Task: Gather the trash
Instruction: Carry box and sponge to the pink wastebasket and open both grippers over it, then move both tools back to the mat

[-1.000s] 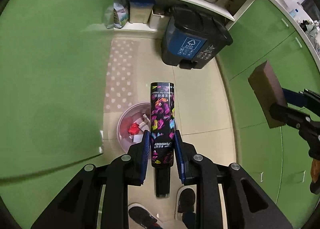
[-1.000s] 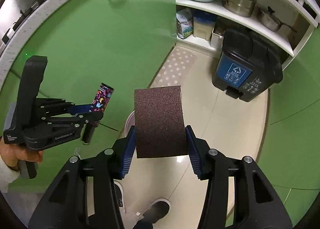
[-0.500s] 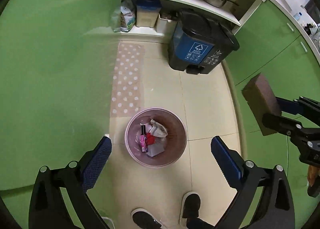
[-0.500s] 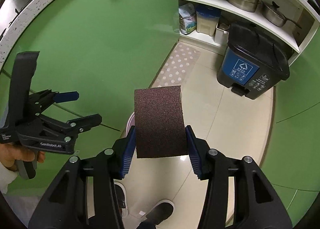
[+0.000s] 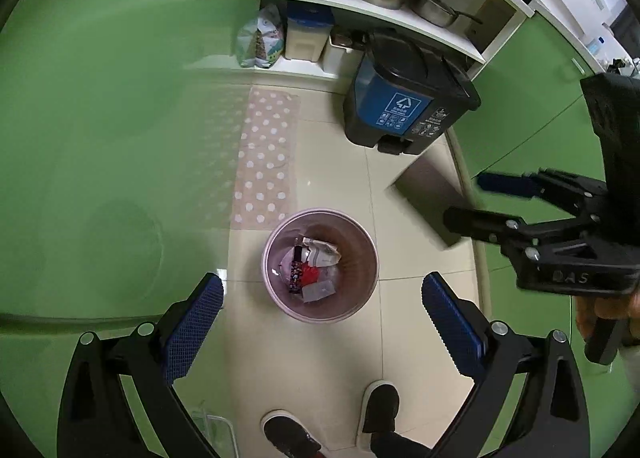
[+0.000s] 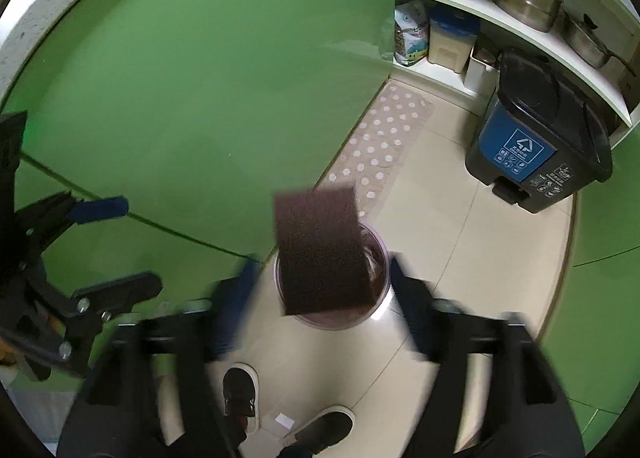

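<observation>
Cabinet fronts point(image 5: 120, 137), glossy green, fill the 7-to-11 o'clock sector of our left wrist view. The tiled floor point(image 5: 328, 161) occupies the centre. A black and blue pedal bin point(image 5: 404, 97) stands at 1 o'clock on that floor, below a white shelf point(image 5: 400, 1) carrying a basin and steel pots. A dotted floor mat point(image 5: 264, 161) lies at 11 o'clock from the waste basket.

The pink waste basket point(image 5: 320, 264) stands on the floor at the centre of our left view, upright and open-topped. Inside we see crumpled paper, a red scrap and a patterned tube, all resting on the bottom.

The scouring pad point(image 6: 322, 252), dark brown and rectangular, appears in our right view directly over the basket opening, tilted and free of both pads. In the left view it shows blurred at 3 o'clock, beside the right gripper point(image 5: 476, 197).

Our left gripper point(image 5: 320, 326) is spread wide with nothing between its blue pads; the basket shows in the gap. Our right gripper's jaws are opening, motion-blurred, and the pad sits between them without contact.

Two dark shoes point(image 5: 380, 402) stand at 6 o'clock, near the basket.
</observation>
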Action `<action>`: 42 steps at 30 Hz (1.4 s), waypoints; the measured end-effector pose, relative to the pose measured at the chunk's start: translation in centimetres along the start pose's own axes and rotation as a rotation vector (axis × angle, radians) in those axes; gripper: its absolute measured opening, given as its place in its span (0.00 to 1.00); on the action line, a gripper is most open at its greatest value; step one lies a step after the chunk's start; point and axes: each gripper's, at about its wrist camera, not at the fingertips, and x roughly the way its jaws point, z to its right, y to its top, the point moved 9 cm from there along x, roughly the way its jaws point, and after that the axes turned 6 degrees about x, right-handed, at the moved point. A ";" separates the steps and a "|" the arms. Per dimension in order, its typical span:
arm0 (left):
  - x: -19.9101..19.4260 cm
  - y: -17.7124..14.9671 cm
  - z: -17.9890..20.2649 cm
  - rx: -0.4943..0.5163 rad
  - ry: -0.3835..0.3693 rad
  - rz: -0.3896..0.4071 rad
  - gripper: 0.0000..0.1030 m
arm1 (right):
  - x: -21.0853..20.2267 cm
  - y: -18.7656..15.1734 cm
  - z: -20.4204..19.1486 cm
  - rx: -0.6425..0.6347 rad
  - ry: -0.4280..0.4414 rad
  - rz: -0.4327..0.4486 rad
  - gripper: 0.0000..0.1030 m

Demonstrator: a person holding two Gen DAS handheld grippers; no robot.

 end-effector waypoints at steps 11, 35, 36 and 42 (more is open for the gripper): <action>0.2 -0.3 0.7 0.014 -0.001 -0.022 0.93 | -0.7 -1.6 1.3 0.054 -0.060 -0.039 0.96; -29.2 -1.4 6.9 -0.056 0.089 0.172 0.93 | -32.3 -2.5 -8.8 -0.066 -0.025 0.102 0.97; -30.8 -1.9 6.1 -0.080 0.109 0.192 0.93 | -32.9 -2.4 -10.0 -0.090 -0.007 0.110 0.97; -37.5 -6.4 0.3 -0.235 0.239 0.250 0.93 | -34.7 -1.4 -19.1 -0.252 0.119 0.126 0.97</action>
